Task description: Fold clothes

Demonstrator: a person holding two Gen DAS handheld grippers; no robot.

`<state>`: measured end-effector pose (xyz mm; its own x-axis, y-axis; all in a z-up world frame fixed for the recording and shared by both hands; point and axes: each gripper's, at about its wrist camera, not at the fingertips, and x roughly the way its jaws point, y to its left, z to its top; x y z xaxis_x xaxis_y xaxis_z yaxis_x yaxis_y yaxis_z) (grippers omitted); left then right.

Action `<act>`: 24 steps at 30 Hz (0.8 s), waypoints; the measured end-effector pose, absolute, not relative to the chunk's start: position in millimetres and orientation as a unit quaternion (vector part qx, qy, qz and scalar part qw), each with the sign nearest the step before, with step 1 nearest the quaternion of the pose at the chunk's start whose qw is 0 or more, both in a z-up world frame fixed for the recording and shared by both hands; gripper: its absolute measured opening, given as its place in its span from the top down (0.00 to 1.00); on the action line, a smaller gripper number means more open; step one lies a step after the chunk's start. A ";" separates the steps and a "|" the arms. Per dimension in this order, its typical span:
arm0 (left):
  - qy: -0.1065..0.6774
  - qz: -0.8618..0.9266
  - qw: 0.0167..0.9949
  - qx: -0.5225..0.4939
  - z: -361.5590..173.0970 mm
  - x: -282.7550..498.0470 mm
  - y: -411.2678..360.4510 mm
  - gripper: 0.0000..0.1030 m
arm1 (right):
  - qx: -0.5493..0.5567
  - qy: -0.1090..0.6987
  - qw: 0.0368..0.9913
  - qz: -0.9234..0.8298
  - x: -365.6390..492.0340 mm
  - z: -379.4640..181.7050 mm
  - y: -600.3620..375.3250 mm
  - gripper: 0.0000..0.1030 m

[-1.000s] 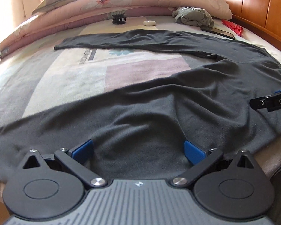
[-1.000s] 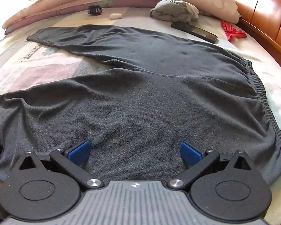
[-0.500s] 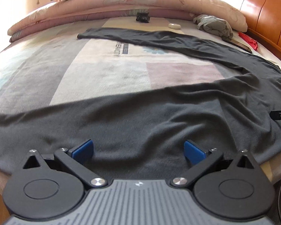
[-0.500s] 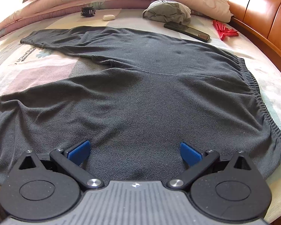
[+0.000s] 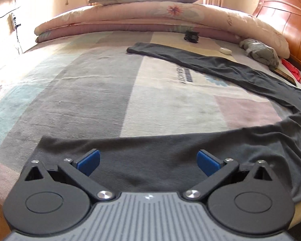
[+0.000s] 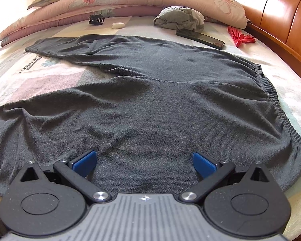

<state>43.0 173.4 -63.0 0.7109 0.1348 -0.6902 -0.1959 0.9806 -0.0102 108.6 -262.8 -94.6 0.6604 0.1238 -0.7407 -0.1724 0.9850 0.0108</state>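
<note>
Dark grey trousers [image 6: 160, 104] lie spread flat on the bed, legs apart in a V. Their elastic waistband [image 6: 275, 100] is at the right. One leg [image 5: 210, 66] runs toward the pillows; the other leg [image 5: 150, 152] lies along the near bed edge. My left gripper [image 5: 148, 161] hovers open over the cuff end of the near leg, blue pads wide apart with nothing between them. My right gripper [image 6: 143, 162] stands open over the near hip area of the trousers, close to the bed edge.
Folded quilts and a pillow [image 5: 150, 14] line the far side. A grey bundled garment [image 6: 178, 19], a black phone [image 6: 200, 39], red clips [image 6: 240, 38], a black hair claw [image 6: 96, 20] and a small white case [image 6: 118, 25] lie beyond the trousers. A wooden headboard [image 6: 281, 16] stands at the right.
My left gripper has slid left along the near leg to its cuff end and turned its view left. My right gripper has shifted only slightly. Both stayed open.
</note>
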 end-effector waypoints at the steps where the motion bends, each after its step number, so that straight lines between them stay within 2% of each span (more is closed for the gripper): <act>1: 0.372 0.096 0.922 -0.047 -66.9 46.3 184.2 0.01 | -0.031 0.404 0.911 0.082 108.6 -94.6 -263.1 0.00; 4: 0.395 0.139 0.906 -0.064 -85.8 52.4 218.6 0.01 | -0.031 0.403 0.911 0.085 108.1 -94.7 -264.1 0.00; 6: 0.380 0.159 0.909 -0.062 -92.3 47.9 234.8 0.00 | -0.032 0.401 0.911 0.088 107.1 -95.2 -264.6 0.00; 10: 0.392 0.204 0.896 -0.049 -83.3 46.8 239.8 0.01 | -0.034 0.399 0.912 0.093 106.1 -95.5 -265.5 0.00; 15: 0.377 0.101 0.921 -0.002 -64.1 36.4 183.7 0.01 | -0.034 0.390 0.915 0.093 103.4 -97.1 -265.7 0.00; 21: 0.378 -0.047 0.921 0.078 -76.9 25.0 97.4 0.01 | -0.036 0.379 0.919 0.100 100.7 -98.8 -268.1 0.00; 24: 0.388 -0.061 0.916 0.087 -84.5 22.3 79.4 0.01 | -0.036 0.374 0.920 0.108 98.7 -99.3 -270.1 0.00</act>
<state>22.3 79.4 -84.5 0.6918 -0.0443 -0.7208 0.1793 0.9774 0.1120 98.7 -270.1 -99.3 0.6964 0.1711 -0.6969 -0.2256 0.9741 0.0138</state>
